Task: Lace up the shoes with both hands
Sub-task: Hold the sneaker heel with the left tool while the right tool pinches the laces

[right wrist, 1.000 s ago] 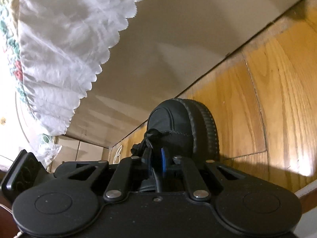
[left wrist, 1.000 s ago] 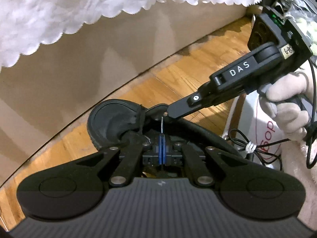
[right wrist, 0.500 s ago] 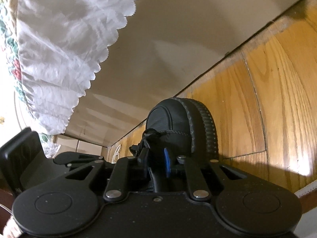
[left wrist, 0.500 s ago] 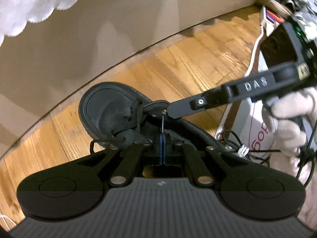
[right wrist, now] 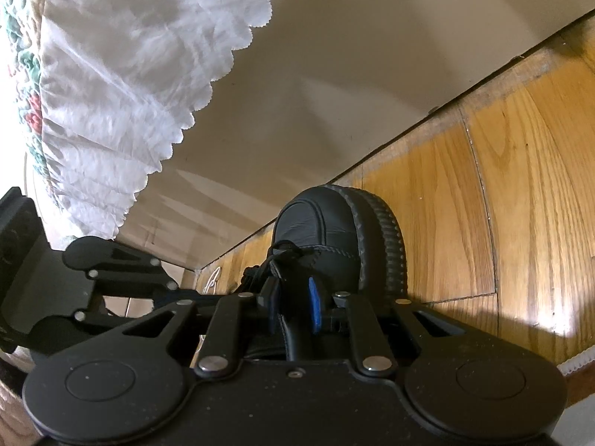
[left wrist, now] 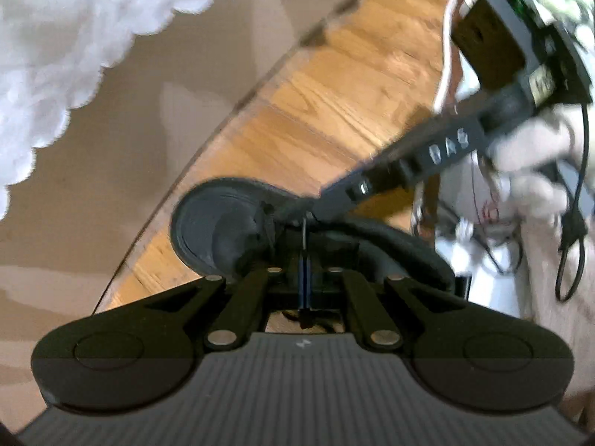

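A black leather shoe (left wrist: 215, 230) stands on the wooden floor, its toe (right wrist: 316, 223) pointing at a beige panel. My left gripper (left wrist: 304, 264) is shut on the stiff tip of the black lace (left wrist: 304, 228), which rises straight up from its pads. My right gripper (left wrist: 293, 210) reaches in from the right to the top of the shoe, held by a gloved hand (left wrist: 528, 171). In the right wrist view that gripper (right wrist: 293, 304) is open. Its blue pads (right wrist: 314, 306) stand apart around a black strip of the shoe's upper (right wrist: 295, 330). The eyelets are hidden.
A white scalloped bed skirt (right wrist: 130, 93) hangs over the beige panel (right wrist: 334, 74) behind the shoe. The wooden floor (right wrist: 520, 204) spreads to the right. A white bag with red print (left wrist: 479, 200) and black cables (left wrist: 572, 252) lie right of the shoe.
My right gripper's jaws have spread wider around the shoe's upper. The left gripper has swung and tilted, blurring its view, and it still grips the lace tip.
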`<state>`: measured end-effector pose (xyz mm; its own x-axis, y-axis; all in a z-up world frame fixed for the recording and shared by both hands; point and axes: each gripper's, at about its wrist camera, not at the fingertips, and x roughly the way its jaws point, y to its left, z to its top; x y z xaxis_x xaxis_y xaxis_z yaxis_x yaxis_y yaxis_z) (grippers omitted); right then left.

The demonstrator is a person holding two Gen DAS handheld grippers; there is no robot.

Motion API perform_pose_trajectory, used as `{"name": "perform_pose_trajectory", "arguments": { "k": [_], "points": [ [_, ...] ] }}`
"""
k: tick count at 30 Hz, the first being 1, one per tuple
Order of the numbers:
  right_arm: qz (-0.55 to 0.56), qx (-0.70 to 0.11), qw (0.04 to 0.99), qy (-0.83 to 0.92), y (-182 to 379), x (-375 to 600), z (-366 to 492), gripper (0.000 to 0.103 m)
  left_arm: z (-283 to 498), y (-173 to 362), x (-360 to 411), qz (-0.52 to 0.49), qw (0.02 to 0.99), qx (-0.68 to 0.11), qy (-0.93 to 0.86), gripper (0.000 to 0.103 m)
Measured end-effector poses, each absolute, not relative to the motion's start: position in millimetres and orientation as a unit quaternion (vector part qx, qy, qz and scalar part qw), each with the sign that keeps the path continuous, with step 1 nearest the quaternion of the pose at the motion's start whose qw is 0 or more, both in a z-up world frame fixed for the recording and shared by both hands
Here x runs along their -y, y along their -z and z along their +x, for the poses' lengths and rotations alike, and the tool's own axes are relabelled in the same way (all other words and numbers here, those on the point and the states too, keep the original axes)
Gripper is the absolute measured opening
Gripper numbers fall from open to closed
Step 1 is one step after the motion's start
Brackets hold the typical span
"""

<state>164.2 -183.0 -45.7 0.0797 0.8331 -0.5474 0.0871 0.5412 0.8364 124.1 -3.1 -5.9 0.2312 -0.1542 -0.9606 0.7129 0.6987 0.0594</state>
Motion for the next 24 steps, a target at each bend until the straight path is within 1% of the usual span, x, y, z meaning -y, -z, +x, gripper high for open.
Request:
{"name": "perform_pose_trajectory", "arguments": {
  "k": [6, 24],
  "points": [
    [0.371, -0.609, 0.634, -0.298, 45, 182, 165, 0.019, 135, 25, 8, 0.251, 0.728, -0.572, 0.283, 0.001],
    [0.360, -0.608, 0.640, -0.303, 42, 181, 166, 0.019, 147, 34, 7, 0.238, 0.723, -0.595, 0.256, 0.001]
  ]
}}
